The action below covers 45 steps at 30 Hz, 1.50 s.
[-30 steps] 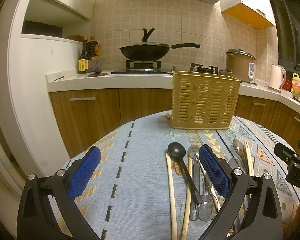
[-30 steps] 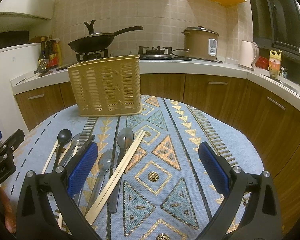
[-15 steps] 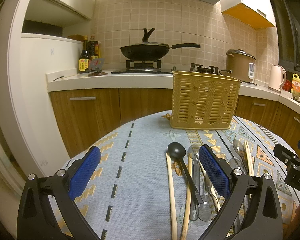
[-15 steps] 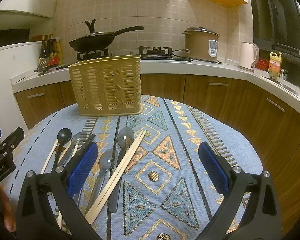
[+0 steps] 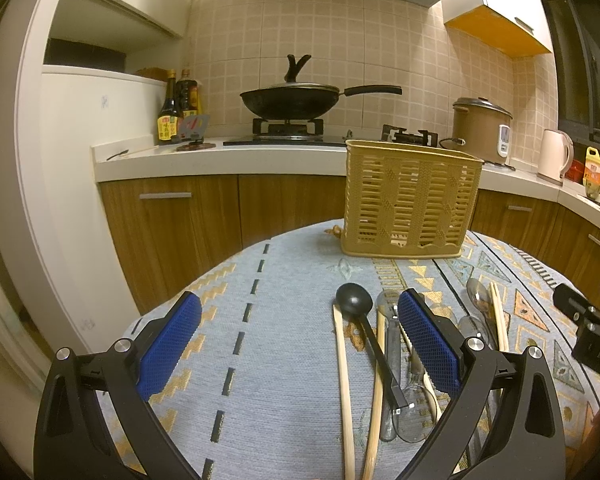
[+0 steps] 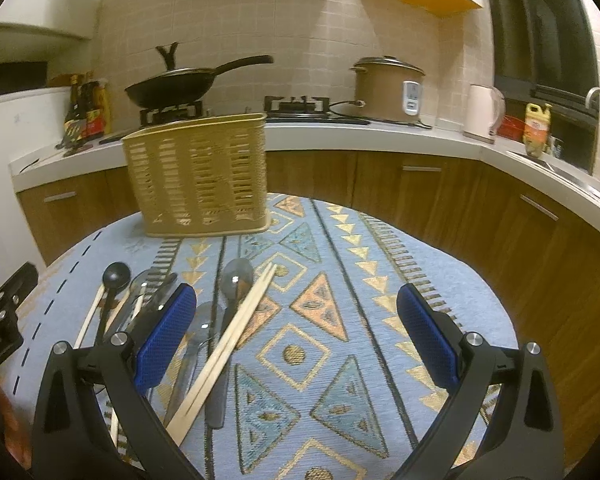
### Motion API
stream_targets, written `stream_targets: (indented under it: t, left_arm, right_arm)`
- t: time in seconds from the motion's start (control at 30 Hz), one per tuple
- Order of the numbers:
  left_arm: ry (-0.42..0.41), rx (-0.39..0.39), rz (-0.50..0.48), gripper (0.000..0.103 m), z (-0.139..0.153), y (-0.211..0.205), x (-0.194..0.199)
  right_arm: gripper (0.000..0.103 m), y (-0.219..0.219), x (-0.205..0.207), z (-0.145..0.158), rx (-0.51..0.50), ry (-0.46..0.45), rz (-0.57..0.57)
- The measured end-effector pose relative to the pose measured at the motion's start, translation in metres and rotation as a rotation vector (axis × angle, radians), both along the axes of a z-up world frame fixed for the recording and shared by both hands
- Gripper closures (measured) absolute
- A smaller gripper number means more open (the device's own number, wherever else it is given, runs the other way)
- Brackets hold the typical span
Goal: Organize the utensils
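Both jaws spread wide, nothing between the blue pads. Left gripper (image 5: 298,338) hovers low over the round table's patterned blue cloth (image 5: 260,360); its right pad sits above the left part of the utensil pile. Right gripper (image 6: 296,334) hovers over the triangle-pattern part of the cloth, its left pad just beside the pile, right pad over bare cloth.

Utensils lie loose on the cloth in a rough row, handles toward the cameras. Black ladle-style spoon (image 5: 354,300) at the left of the pile, bowl pointing to the basket, handle running back over clear plastic spoons (image 5: 414,426). Single wooden chopsticks (image 5: 344,384) lie on either side of the black spoon's handle. Further right, a grey spoon (image 6: 236,280) with a pair of wooden chopsticks (image 6: 224,350) lying diagonally, touching its bowl edge and crossing over its handle. Another clear spoon (image 6: 204,326) sits between the right gripper's left pad and that chopstick pair.

Tan slotted plastic utensil basket (image 5: 410,204) stands upright at the far side of the table, well apart from the pile; inside not visible from either view.

Background: kitchen counter, black wok (image 5: 290,100) with lid on the gas stove, sauce bottles (image 5: 176,108) at left, brown rice cooker (image 6: 388,88), white kettle (image 6: 484,112), yellow bottle (image 6: 536,128) near the sink tap. Each gripper's edge shows in the other's view.
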<state>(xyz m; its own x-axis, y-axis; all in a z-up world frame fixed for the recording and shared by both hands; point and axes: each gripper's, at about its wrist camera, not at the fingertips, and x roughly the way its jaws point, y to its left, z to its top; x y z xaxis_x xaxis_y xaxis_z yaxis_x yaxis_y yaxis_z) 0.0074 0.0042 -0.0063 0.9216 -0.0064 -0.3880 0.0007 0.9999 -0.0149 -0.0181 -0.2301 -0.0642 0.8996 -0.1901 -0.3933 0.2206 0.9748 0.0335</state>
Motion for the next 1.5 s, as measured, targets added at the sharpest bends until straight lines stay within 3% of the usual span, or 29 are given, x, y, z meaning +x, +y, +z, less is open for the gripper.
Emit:
stream_targets:
  t: [0.43, 0.57, 0.73, 0.93, 1.03, 1.2, 1.3, 1.5]
  left_arm:
    - [0.008, -0.049, -0.038, 0.008, 0.000, 0.009, 0.000]
    - [0.125, -0.111, -0.130, 0.010, -0.007, 0.016, 0.017]
    - [0.330, -0.007, -0.240, 0.030, -0.021, 0.008, 0.045]
    - [0.499, -0.024, -0.377, 0.041, -0.019, 0.004, 0.080]
    - [0.570, -0.050, -0.394, 0.045, -0.020, -0.001, 0.103]
    - [0.667, -0.060, -0.390, 0.053, -0.025, -0.012, 0.137]
    - [0.719, -0.106, -0.397, 0.061, -0.027, -0.013, 0.156]
    - [0.768, -0.167, -0.381, 0.062, -0.027, -0.009, 0.180]
  right_arm:
    - [0.008, -0.005, 0.002, 0.001, 0.012, 0.011, -0.041]
    - [0.008, -0.005, 0.006, -0.001, 0.024, 0.043, -0.010]
    - [0.008, -0.009, 0.020, -0.006, 0.071, 0.139, 0.063]
    - [0.008, -0.012, 0.043, -0.012, 0.072, 0.310, 0.112]
    - [0.010, -0.017, 0.054, -0.006, 0.097, 0.350, 0.161]
    - [0.027, -0.025, 0.085, 0.006, 0.175, 0.442, 0.249]
    - [0.032, -0.024, 0.110, 0.013, 0.204, 0.477, 0.309]
    - [0.042, -0.017, 0.160, 0.013, 0.282, 0.563, 0.387]
